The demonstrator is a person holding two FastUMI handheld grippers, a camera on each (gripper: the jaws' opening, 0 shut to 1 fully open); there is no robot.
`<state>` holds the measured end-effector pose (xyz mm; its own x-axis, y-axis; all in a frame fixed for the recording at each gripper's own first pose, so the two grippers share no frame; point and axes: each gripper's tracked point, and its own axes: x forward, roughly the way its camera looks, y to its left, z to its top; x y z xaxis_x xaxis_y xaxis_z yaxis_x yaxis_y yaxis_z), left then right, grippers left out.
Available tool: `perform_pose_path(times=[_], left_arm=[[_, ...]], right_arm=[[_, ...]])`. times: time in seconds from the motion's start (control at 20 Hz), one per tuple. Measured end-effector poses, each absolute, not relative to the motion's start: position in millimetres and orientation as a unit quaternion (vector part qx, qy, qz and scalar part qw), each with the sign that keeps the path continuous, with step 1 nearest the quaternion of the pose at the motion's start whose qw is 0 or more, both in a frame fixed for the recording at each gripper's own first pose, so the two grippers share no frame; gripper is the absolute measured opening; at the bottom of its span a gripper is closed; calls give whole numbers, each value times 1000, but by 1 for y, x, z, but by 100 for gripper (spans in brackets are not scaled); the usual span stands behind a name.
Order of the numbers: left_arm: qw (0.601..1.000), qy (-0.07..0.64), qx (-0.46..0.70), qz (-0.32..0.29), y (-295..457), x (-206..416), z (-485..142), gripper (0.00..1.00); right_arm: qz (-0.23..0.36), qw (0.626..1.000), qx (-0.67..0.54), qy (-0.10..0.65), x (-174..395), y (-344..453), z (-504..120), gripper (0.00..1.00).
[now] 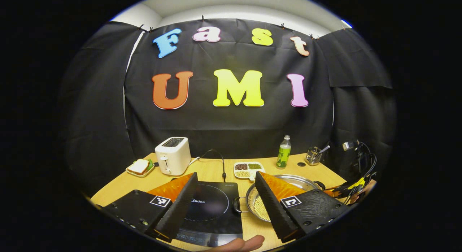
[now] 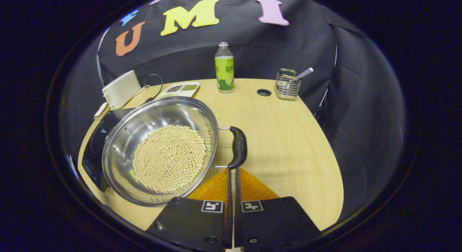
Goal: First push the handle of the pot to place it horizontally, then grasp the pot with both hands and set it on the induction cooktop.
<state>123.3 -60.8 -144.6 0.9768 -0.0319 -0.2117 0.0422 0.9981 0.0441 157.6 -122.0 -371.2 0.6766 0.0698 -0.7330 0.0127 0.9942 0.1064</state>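
Note:
A steel pot (image 2: 122, 136) filled with small beige beads (image 2: 169, 158) stands on the wooden table (image 2: 288, 143), just right of the black induction cooktop (image 2: 94, 136). Its black loop handle (image 2: 239, 147) points to the right. My right gripper (image 2: 232, 169) is shut with nothing between its fingers, and its tips touch the near end of that handle. In the left gripper view my left gripper (image 1: 226, 176) stands open above the cooktop (image 1: 211, 205). The pot (image 1: 301, 180) lies behind its right finger (image 1: 274, 205), and the pot's other handle (image 1: 237, 205) faces the cooktop.
At the back stand a white toaster (image 1: 173, 155), a plate with a sandwich (image 1: 140, 168), a divided tray of grains (image 1: 248, 169), a green bottle (image 2: 224, 68) and a wire holder (image 2: 287, 84). A table hole (image 2: 264, 92) lies nearby. A person's finger (image 1: 240, 244) shows at the bottom edge.

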Motion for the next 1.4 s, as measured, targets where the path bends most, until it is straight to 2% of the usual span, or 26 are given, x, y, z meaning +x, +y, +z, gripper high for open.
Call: perform_pose_path(times=[0.1,0.2,0.25,0.3,0.35,0.4,0.6,0.7,0.75,1.2,1.4], left_arm=[[992,122,24,-22,-66,127,-156,95],[989,140,28,-24,-69,131,-170,95],[988,149,29,-23,-70,133,-177,95],[987,159,27,-24,-73,135,-183,95],[985,170,22,-28,-77,137,-190,95],[984,174,20,-35,-81,138,-194,95],[975,219,8,-47,-94,145,-225,95],[969,241,6,-43,-94,152,-238,95],[967,250,7,-42,-94,154,-244,95],[942,334,7,-35,-97,176,-302,96],[937,348,11,-27,-93,183,-314,96]], right_arm=[[9,923,43,382,157,-127,-360,8],[9,931,34,362,154,-131,-345,23],[9,935,32,354,152,-133,-338,42],[9,937,32,349,151,-134,-333,55],[4,939,38,342,151,-136,-327,76],[2,941,44,336,151,-137,-320,80],[11,942,73,327,157,-135,-308,82],[12,940,82,330,166,-135,-310,95],[15,939,83,334,169,-133,-313,96],[35,924,85,371,206,-116,-351,95],[29,922,96,374,218,-115,-368,94]])
